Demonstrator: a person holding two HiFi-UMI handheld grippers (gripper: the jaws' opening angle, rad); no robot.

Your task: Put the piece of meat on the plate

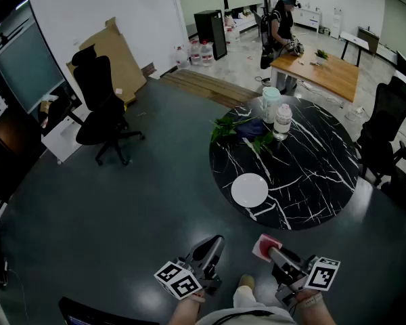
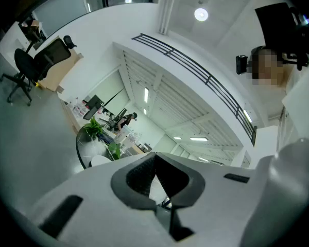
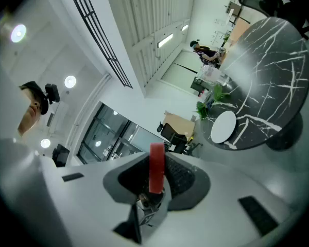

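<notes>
A flat red piece of meat (image 3: 156, 167) sits upright between the jaws of my right gripper (image 3: 156, 185), which is shut on it. In the head view the meat (image 1: 264, 246) shows pink-red at that gripper's (image 1: 271, 250) tip, low in the picture and short of the table. The white plate (image 1: 249, 189) lies bare near the front edge of the round black marble table (image 1: 311, 175), ahead of both grippers. The plate (image 3: 223, 126) also shows in the right gripper view. My left gripper (image 1: 215, 244) hangs level beside the right one, its jaws (image 2: 155, 161) together with nothing between them.
On the table's far side are a clear bottle (image 1: 282, 120), a pale jar (image 1: 271, 103) and green leaves (image 1: 238, 128). A black office chair (image 1: 100, 107) stands on the dark floor at the left; more chairs (image 1: 386, 124) at the right. A person (image 1: 282, 24) works at a wooden table (image 1: 321, 71) behind.
</notes>
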